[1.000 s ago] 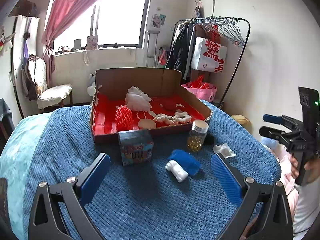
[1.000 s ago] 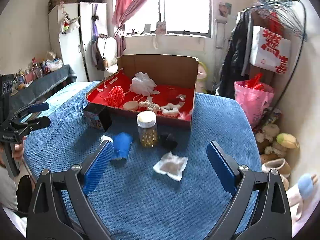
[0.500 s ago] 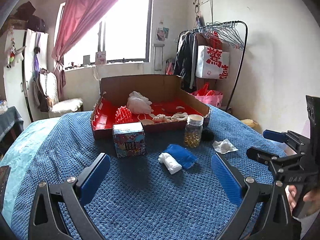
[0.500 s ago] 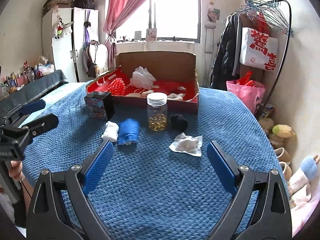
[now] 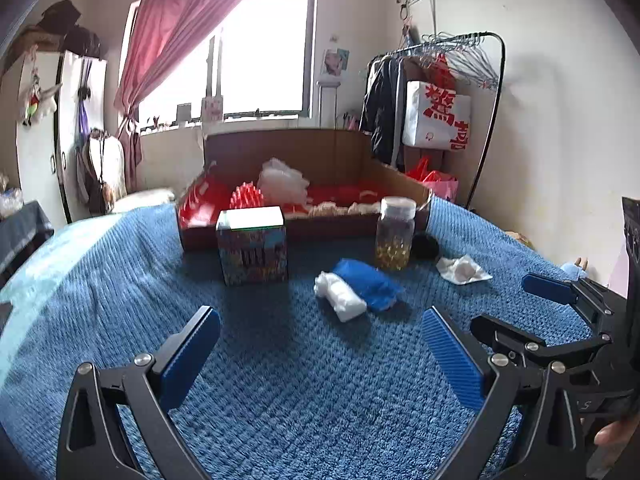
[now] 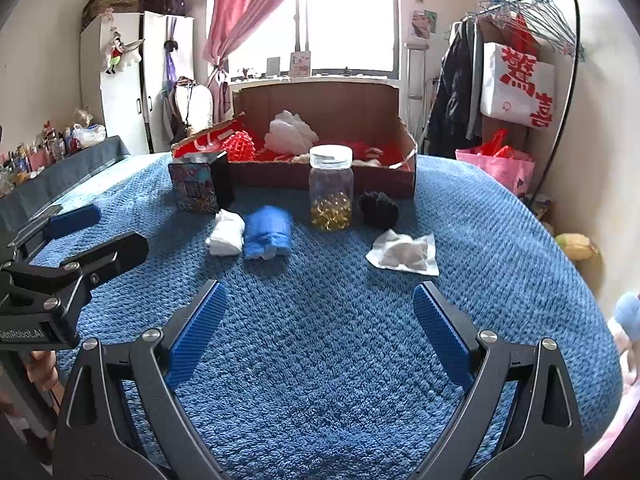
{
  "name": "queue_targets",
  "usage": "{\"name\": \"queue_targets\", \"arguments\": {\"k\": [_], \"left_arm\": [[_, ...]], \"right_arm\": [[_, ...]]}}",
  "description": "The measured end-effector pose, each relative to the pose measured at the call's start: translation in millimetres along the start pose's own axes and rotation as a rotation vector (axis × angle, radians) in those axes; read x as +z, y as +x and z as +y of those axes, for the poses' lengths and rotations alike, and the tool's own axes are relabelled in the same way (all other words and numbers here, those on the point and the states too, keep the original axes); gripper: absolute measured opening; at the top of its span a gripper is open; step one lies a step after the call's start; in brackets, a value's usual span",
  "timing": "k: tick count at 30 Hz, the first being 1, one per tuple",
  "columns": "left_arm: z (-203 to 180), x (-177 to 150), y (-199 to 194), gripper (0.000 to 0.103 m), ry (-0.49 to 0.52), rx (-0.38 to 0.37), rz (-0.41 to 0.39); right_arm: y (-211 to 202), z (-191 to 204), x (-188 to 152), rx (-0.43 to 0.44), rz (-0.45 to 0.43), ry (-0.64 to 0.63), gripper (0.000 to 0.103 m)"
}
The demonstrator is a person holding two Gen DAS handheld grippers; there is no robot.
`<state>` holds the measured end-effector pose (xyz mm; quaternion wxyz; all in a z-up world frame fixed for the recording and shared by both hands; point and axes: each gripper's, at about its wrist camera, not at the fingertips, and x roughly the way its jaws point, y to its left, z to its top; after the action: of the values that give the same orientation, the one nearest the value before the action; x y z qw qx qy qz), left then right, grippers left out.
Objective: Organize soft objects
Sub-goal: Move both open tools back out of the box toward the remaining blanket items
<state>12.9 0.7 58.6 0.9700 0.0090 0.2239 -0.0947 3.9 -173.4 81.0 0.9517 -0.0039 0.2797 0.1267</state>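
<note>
Blue-padded left gripper and right gripper wide, empty.

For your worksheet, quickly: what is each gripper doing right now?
Left gripper: open, holding nothing.
Right gripper: open, holding nothing.

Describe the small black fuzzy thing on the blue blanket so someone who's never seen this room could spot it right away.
Find the open cardboard box with the red lining at the far side of the blue blanket. In front of its right end stands a clear jar of yellow capsules; the black pompom lies just right of that jar. It is the only dark, round, fluffy item, unlike the white packet nearer the camera.
</note>
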Motion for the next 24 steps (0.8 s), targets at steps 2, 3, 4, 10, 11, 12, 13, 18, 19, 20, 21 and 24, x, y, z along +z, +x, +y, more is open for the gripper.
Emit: {"name": "queue_targets", "arguments": {"k": [2,3,4,10,11,12,13,18,19,20,21,24], "left_arm": [[0.3,-4.2,4.0,0.103,-0.012,0.0,0.018],[0.7,-6.0,5.8,0.103,-0.016,0.001,0.026],[0.9,-7.8,7.6,0.103,-0.018,0.004,0.034],[6.9,-18.1,18.3,0.103,-0.049,0.009,0.088],[8.5,-19.4,20.1,0.103,-0.059,0.008,0.098],[8.9,-19.9,20.8,0.103,-0.063,0.006,0.104],[9.3,-20.4,21.4,0.103,-0.066,0.005,0.107],[9.5,-21.5,23.5,0.103,-0.069,0.002,0.121],[9.5,-21.6,24.1,0.103,-0.068,0.001,0.123],[9.5,-22.2,24.2,0.103,-0.067,-0.001,0.125],[9.3,-22.3,24.4,0.103,-0.066,-0.001,0.126],[9.0,-22.2,25.1,0.103,-0.063,0.0,0.131]], "right_arm": [[4.7,-1.7,-3.2,-0.002,0.019,0.013,0.096],[6.0,-2.9,-4.5,-0.005,0.024,0.019,0.096],[8.0,-4.1,-6.0,-0.005,0.033,0.025,0.096],[14.6,-6.7,-11.2,-0.016,0.059,0.034,0.096],[15.6,-7.0,-11.3,-0.016,0.063,0.034,0.096],[16.1,-7.4,-11.5,-0.015,0.065,0.036,0.096],[16.3,-7.9,-11.8,-0.013,0.066,0.039,0.096],[16.8,-10.7,-11.7,-0.01,0.067,0.052,0.096],[17.4,-10.9,-11.9,-0.011,0.069,0.052,0.096],[18.2,-11.3,-12.5,-0.011,0.072,0.053,0.096],[18.4,-12.1,-12.8,-0.01,0.074,0.056,0.096],[19.0,-13.3,-13.2,-0.006,0.078,0.063,0.096]]}}
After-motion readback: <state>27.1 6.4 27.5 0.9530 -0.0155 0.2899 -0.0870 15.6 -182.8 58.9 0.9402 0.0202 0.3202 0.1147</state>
